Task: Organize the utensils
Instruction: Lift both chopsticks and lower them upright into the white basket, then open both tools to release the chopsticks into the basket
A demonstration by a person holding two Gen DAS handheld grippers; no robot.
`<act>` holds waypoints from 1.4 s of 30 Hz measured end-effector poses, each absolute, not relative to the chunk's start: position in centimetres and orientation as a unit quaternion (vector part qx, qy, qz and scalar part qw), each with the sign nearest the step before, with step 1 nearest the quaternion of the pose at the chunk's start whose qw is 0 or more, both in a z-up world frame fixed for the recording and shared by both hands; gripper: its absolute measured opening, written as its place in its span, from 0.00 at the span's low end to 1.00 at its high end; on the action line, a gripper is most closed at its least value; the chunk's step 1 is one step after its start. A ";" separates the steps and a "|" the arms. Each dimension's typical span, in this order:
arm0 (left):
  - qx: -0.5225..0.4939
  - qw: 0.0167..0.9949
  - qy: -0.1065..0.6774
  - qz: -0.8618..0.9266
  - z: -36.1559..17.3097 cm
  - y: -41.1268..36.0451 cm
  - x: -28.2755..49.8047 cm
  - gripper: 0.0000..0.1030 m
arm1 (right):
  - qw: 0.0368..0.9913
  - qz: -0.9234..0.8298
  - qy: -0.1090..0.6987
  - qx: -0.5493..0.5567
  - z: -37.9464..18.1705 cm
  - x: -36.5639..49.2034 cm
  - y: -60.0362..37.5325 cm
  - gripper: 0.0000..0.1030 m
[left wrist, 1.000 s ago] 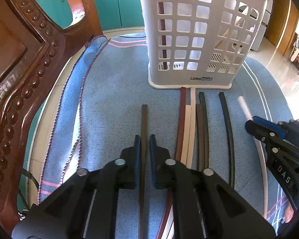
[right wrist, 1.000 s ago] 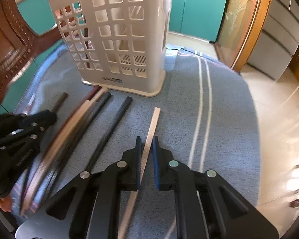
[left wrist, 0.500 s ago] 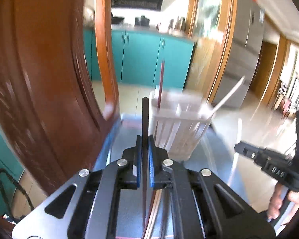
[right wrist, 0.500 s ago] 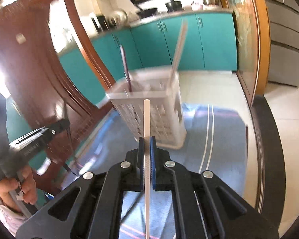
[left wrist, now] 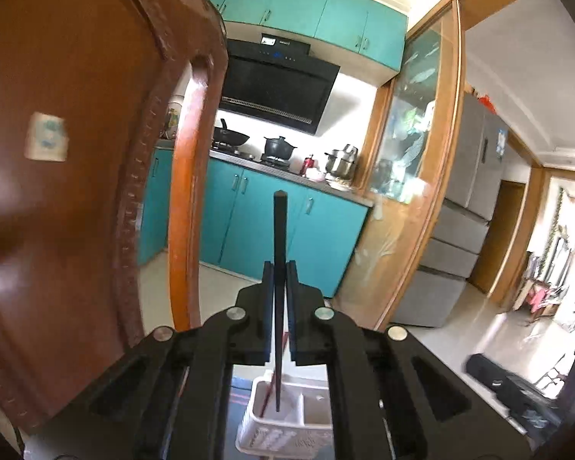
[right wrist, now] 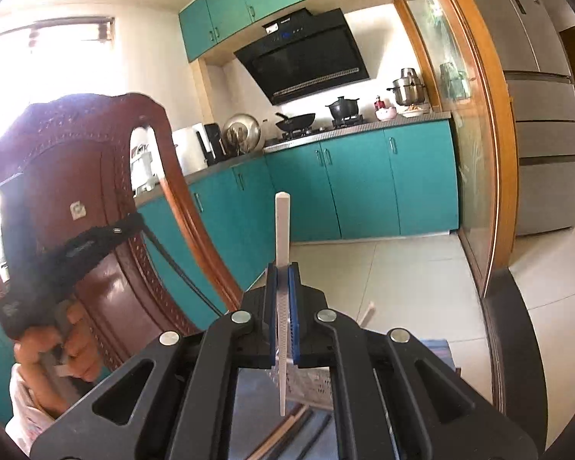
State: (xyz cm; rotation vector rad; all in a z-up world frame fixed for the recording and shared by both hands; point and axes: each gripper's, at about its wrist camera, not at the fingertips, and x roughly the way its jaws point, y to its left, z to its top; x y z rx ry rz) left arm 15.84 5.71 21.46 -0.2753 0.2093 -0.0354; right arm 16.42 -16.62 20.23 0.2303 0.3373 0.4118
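My left gripper [left wrist: 280, 268] is shut on a dark chopstick [left wrist: 280, 230] that stands upright between the pads. Its lower tip hangs over the white slotted basket [left wrist: 287, 421], which shows below between the gripper arms with a reddish chopstick [left wrist: 270, 389] inside. My right gripper [right wrist: 282, 268] is shut on a white chopstick [right wrist: 281, 237], also upright. The basket [right wrist: 314, 387] lies below it, and several loose chopsticks [right wrist: 287, 429] rest on the blue mat. The left gripper [right wrist: 134, 224] and its dark chopstick [right wrist: 180, 268] appear at the left of the right wrist view.
A carved wooden chair back [left wrist: 76, 153] stands close on the left [right wrist: 96, 199]. A person's hand [right wrist: 50, 349] grips the left tool. Teal kitchen cabinets [right wrist: 356, 184], a glass partition [left wrist: 410, 191] and a fridge [right wrist: 544, 96] lie beyond.
Both grippers rose from the mat with their chopsticks and tipped up towards level. The basket went from straight ahead to below the grippers, and the kitchen came into view.
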 end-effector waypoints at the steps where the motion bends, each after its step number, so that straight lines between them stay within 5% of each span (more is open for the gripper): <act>1: -0.133 0.984 0.114 -0.013 20.7 5.4 16.9 0.07 | 0.959 0.199 0.162 0.117 20.2 16.6 -16.7 0.06; 12: -0.100 0.973 0.210 -0.006 12.0 4.1 20.2 0.07 | 0.976 0.117 0.086 0.161 19.9 18.5 -17.8 0.06; 18: -0.114 0.971 0.207 -0.024 10.4 5.9 16.6 0.16 | 0.982 0.107 0.106 0.111 17.5 20.9 -15.0 0.06; 26: -0.097 0.956 0.274 -0.033 5.2 6.2 14.8 0.16 | 0.982 0.102 0.148 0.066 14.1 21.3 -13.0 0.07; 30: -0.083 0.947 0.309 -0.032 3.0 6.2 14.3 0.17 | 0.985 0.093 0.131 0.061 14.8 19.0 -13.8 0.28; 38: -0.011 0.912 0.407 -0.046 -1.7 2.6 15.6 0.19 | 0.988 0.086 0.098 0.084 13.3 10.6 -16.7 0.32; 42: 0.021 0.900 0.432 -0.053 -3.6 0.9 15.5 0.19 | 0.971 0.101 0.209 0.055 7.3 12.0 -15.6 0.32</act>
